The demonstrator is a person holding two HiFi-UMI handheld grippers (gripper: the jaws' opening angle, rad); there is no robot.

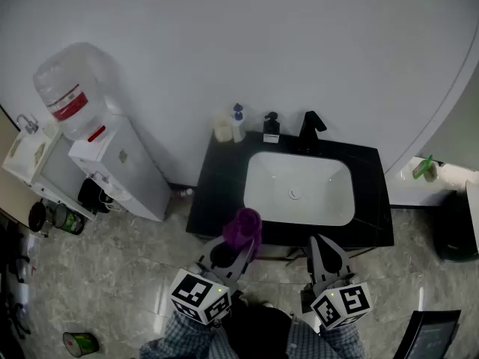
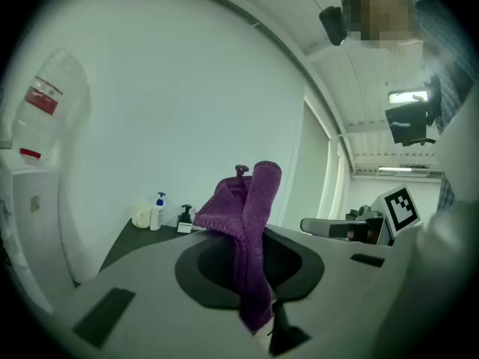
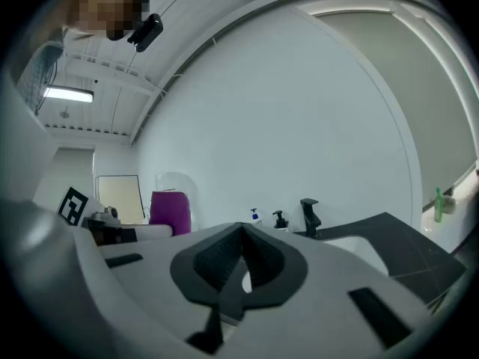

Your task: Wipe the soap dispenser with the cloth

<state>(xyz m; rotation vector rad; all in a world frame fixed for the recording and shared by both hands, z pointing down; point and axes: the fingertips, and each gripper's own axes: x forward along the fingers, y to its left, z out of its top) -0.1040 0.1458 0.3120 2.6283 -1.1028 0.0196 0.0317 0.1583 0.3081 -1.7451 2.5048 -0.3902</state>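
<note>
Off the counter's front edge: cloth pinched in left gripper, right gripper fingers pressed together. Soap dispenser at back edge.

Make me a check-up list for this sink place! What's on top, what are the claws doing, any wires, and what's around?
Surface: black counter with a white basin and black tap; looks dry.
Job's things: purple cloth held up in front of the counter; black soap dispenser at the back edge, untouched.
Clutter: blue-topped bottle and cream container left of the dispenser.
Grippers: left claw shut on the cloth; right claw shut, empty.
Cables: nothing seen.
Surroundings: water cooler to the left, can on the floor, green bottle on the right ledge.
</note>
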